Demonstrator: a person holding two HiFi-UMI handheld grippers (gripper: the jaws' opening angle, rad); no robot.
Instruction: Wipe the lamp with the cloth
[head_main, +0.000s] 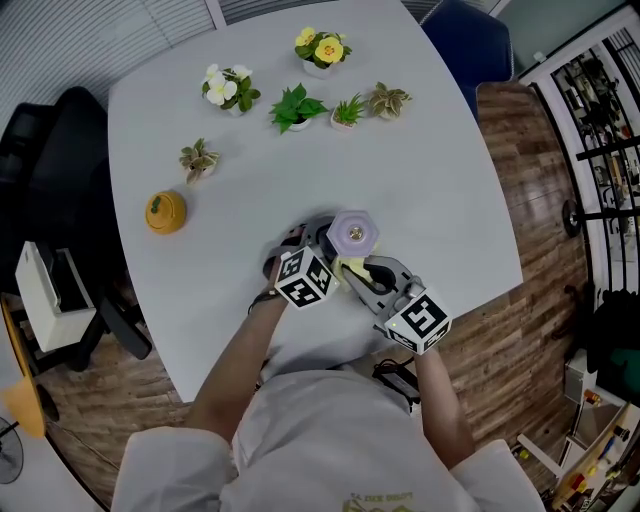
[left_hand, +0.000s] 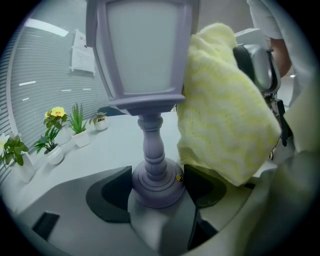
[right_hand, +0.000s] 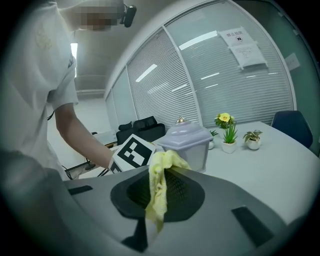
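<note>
Head view: one lilac lantern-shaped lamp (head_main: 352, 234), six small potted plants (head_main: 295, 107) on white worktop (head_main: 440, 190). Left tool (left_hand: 156, 187) clamped on lamp base. Right tool (right_hand: 157, 195) closed on one yellow fluffy cloth (right_hand: 159, 172).

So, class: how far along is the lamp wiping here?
Done: the left gripper is shut on the base of the lilac lantern-shaped lamp, and the right gripper is shut on the pale yellow terry cloth. In hand: the cloth seems pressed against the shade's side. Left: likely the other sides and stem; nothing shows how much is wiped.
</note>
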